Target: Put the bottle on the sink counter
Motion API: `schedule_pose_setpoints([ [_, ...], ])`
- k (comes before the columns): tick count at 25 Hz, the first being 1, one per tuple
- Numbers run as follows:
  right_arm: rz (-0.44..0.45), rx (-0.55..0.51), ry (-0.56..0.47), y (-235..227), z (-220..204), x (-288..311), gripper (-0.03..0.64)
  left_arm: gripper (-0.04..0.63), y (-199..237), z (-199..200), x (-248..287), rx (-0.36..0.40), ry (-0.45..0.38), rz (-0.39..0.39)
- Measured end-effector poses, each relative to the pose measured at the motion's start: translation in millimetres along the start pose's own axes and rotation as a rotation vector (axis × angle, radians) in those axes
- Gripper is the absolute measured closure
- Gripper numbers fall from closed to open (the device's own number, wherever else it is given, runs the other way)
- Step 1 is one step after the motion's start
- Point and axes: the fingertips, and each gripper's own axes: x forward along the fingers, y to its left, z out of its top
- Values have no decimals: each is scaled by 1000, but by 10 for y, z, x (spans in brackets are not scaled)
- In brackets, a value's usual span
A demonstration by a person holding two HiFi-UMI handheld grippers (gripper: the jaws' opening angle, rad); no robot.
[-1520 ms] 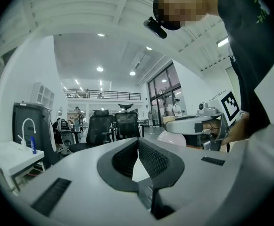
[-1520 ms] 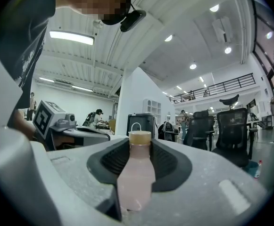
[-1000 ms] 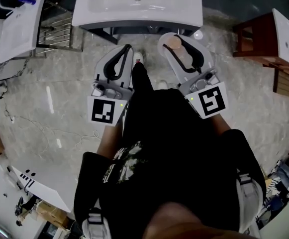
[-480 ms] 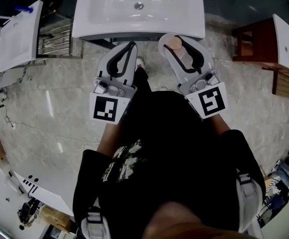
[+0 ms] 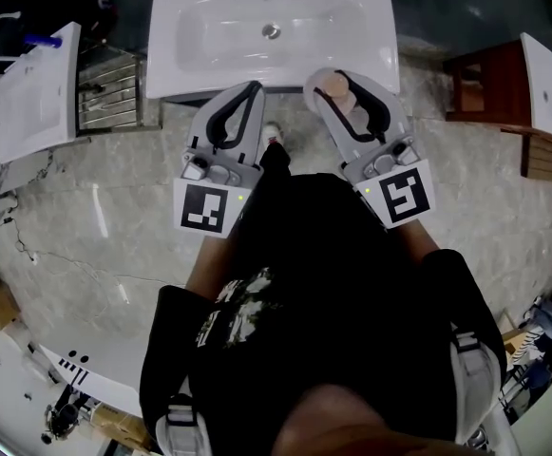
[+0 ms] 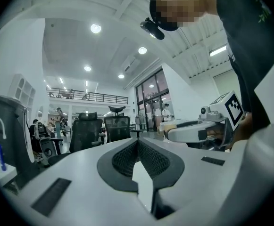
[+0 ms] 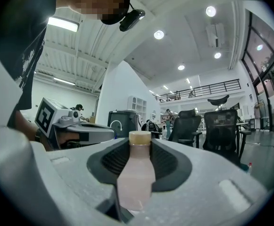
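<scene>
As seen from the head view, most of the picture was filled by a grey marble floor (image 5: pixel 95 207) and by the person's black shirt (image 5: pixel 304 283). A white sink (image 5: pixel 185 27) was placed at the top, with a flat surface (image 5: pixel 382 36) running round its basin. A second washbasin (image 5: pixel 38 93) was seen at the left and a wooden cabinet (image 5: pixel 485 74) at the right. Both tools were held level and side by side, pointed at the front edge of the sink.

The left gripper (image 5: pixel 247 91) was seen with its jaws brought together at the tips, and nothing was held between them. The right gripper (image 5: pixel 344 84) was clamped on the bottle (image 5: pixel 337 88), a pale pink one with a tan cap. The bottle was gripped by the body, cap pointing forward. It was held off the surface, its cap shown against the sink's front edge near the right corner.
</scene>
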Motion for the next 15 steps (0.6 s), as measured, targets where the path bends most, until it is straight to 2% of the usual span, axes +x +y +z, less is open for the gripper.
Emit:
schedule_pose_setpoints([
  [15, -107, -31, 23, -87, -69, 1019, 487, 578, 999, -222, 403, -25, -42, -126],
])
